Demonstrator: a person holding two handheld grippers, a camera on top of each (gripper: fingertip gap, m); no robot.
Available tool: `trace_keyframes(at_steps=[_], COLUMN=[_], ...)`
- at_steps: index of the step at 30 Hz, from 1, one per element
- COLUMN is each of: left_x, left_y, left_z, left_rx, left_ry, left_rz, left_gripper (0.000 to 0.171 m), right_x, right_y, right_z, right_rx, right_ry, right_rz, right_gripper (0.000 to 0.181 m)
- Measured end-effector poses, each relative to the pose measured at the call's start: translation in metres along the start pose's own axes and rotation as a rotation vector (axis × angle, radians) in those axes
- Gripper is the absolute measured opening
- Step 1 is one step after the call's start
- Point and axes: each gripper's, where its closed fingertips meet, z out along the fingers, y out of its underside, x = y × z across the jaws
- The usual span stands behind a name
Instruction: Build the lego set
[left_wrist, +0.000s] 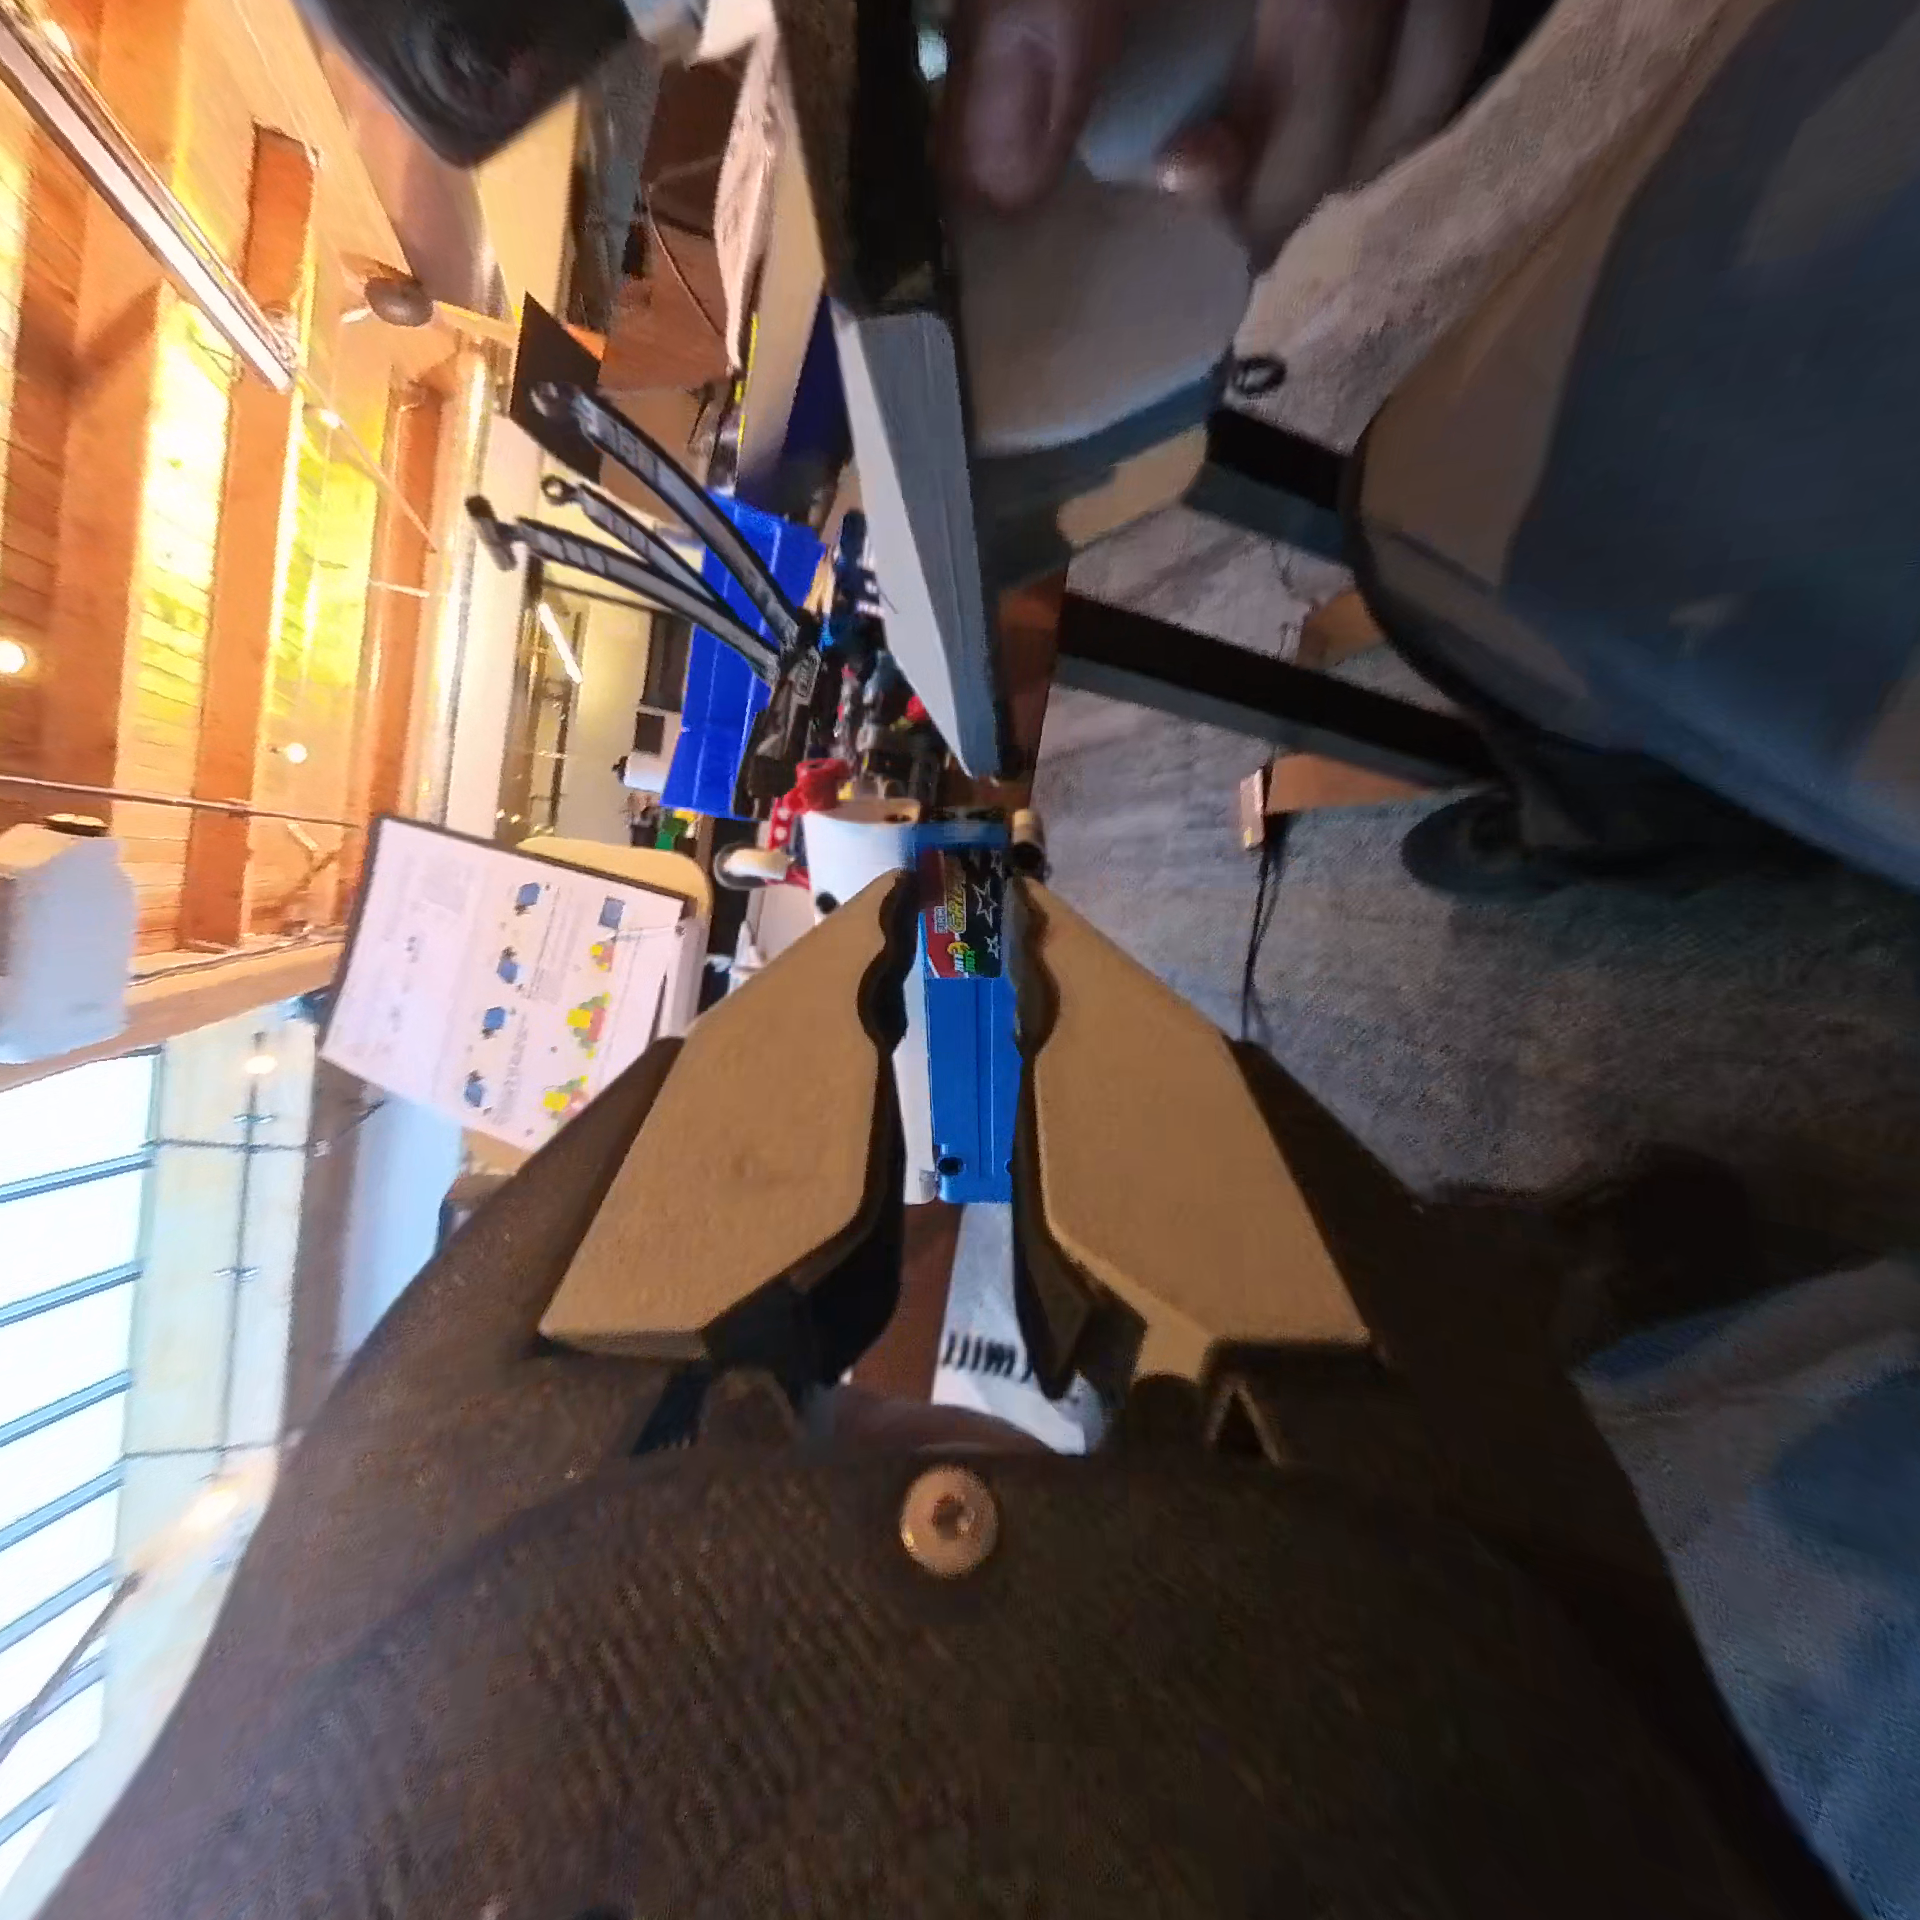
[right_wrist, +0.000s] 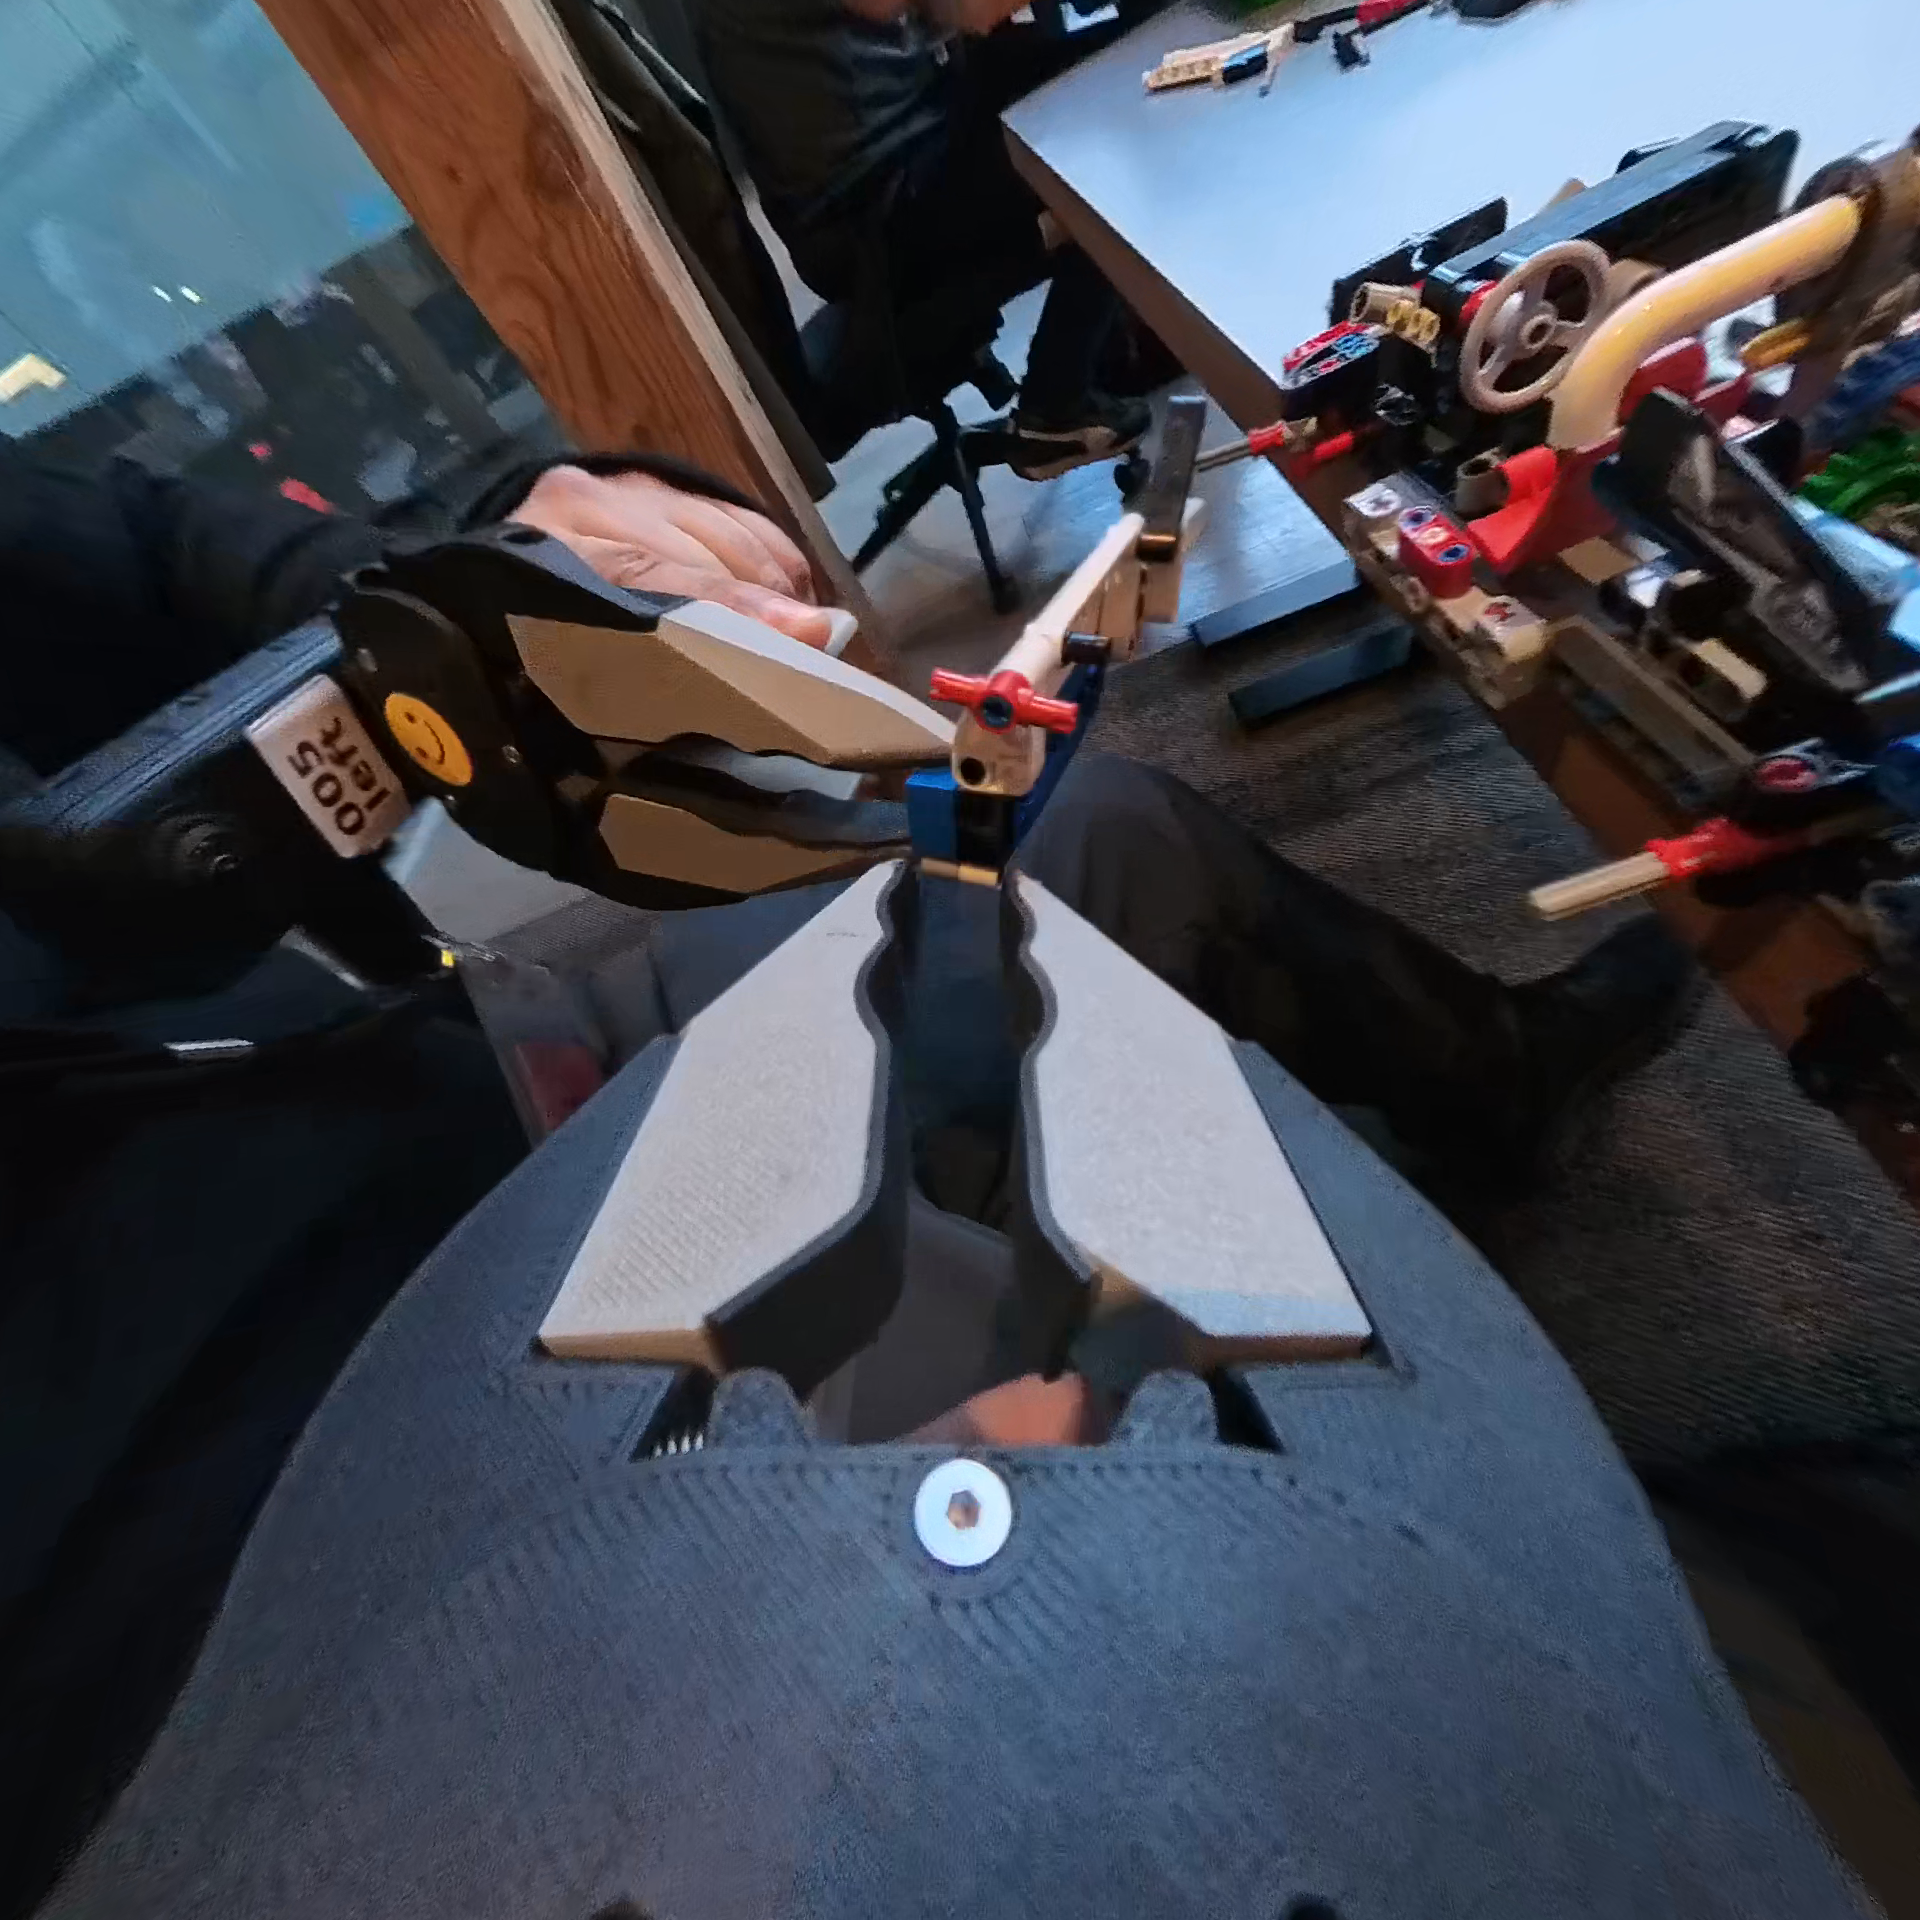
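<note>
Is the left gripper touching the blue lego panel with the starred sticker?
Touching. The left wrist view shows the left gripper with both fingers pressed against the sides of the blue lego panel, no gap on either side.

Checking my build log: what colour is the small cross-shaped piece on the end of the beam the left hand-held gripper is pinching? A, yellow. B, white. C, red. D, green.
C: the cross-shaped piece on the tan beam beside the left hand-held gripper is red.
</note>
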Motion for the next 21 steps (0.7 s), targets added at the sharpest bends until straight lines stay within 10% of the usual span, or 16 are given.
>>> trace_keyframes(at_steps=[12,21], left_x=[0.009,0.001], left_y=[0.025,0.021], left_z=[0.039,0.042], left_rx=[-0.188,-0.270], left_ry=[-0.089,-0.180], left_rz=[0.068,0.083], left_gripper=[0.013,0.014], right_x=[0.017,0.034], right_y=[-0.071,-0.100], right_z=[-0.052,-0.047], right_rx=[0.058,-0.399], right_ry=[0.230,0.284], right_rz=[-0.164,-0.238], right_gripper=[0.010,0.015])
